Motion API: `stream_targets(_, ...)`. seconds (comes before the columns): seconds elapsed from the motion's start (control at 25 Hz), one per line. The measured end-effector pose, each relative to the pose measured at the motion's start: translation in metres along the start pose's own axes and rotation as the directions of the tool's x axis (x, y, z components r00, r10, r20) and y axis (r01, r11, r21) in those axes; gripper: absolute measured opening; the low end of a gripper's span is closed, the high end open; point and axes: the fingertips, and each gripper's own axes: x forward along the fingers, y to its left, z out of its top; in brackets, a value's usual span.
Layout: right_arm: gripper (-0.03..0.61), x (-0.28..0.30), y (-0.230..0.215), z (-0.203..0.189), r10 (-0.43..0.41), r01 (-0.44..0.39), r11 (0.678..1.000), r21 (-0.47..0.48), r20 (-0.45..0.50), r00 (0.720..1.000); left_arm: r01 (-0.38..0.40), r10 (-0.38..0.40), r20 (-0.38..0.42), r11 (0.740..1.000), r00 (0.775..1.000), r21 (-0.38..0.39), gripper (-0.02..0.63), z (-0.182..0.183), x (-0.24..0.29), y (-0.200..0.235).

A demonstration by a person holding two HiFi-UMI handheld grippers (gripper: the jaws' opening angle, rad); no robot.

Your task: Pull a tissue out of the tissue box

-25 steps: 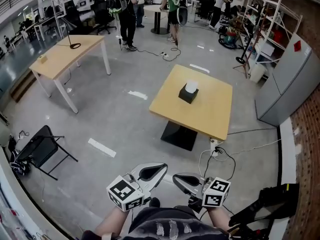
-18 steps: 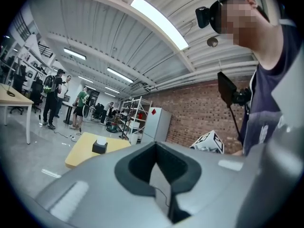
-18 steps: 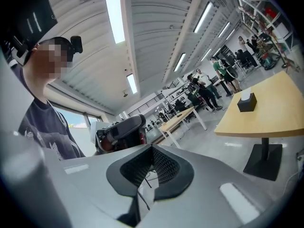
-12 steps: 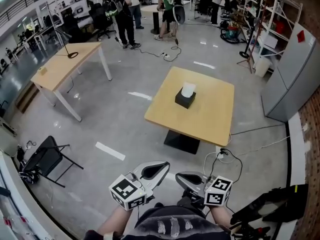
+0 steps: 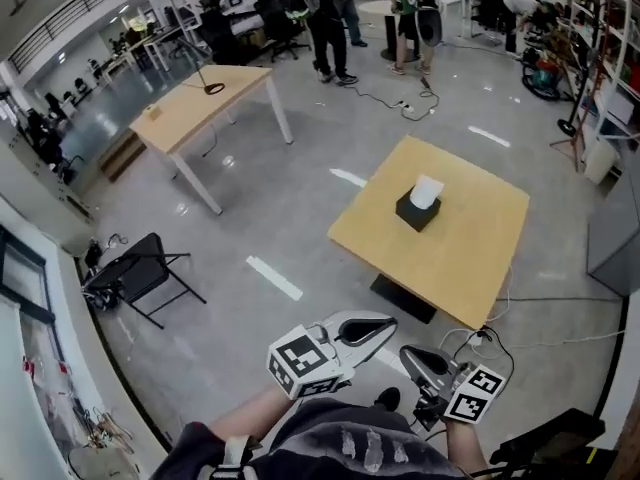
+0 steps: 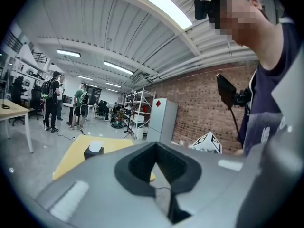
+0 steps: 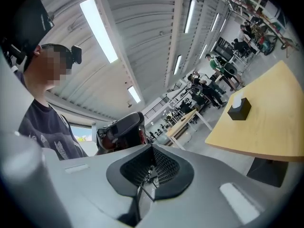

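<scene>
A black cardboard tissue box [image 5: 415,213], with a white tissue [image 5: 428,190] sticking up from it, is sitting on a square pale-wood desk [image 5: 470,243], well apart from both sets of jaws. The left gripper [image 5: 380,324] and right gripper [image 5: 412,356] (jaws pressed fully together, gripping nothing) are hovering over the grey floor [image 5: 300,218].
</scene>
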Motion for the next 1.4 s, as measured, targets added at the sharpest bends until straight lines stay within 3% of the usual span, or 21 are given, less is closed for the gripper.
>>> stream_targets(0.32, -0.003, 0.026, -0.032, 0.01, 0.154, -0.155, 0.988, -0.003, -0.112, 0.982, -0.156, 0.156, 0.007, 0.988, 0.988, -0.011, 0.002, 0.003, 0.015, 0.041)
stream_targets(0.56, -0.003, 0.056, -0.033, 0.029, 0.242, -0.237, 0.97, 0.051, -0.115, 0.964, -0.221, 0.223, 0.035, 0.974, 0.974, -0.042, 0.002, 0.001, -0.004, 0.072)
stream_targets(1.16, -0.003, 0.194, -0.049, 0.04, 0.106, -0.121, 0.99, -0.074, -0.18, 0.978, -0.126, 0.134, 0.141, 0.99, 0.981, -0.063, 0.002, 0.017, -0.065, 0.199)
stream_targets(1.4, -0.003, 0.222, -0.063, 0.033, -0.002, -0.013, 0.997, -0.077, -0.189, 0.982, -0.035, 0.05, 0.153, 0.995, 0.987, -0.096, 0.002, 0.005, -0.066, 0.232)
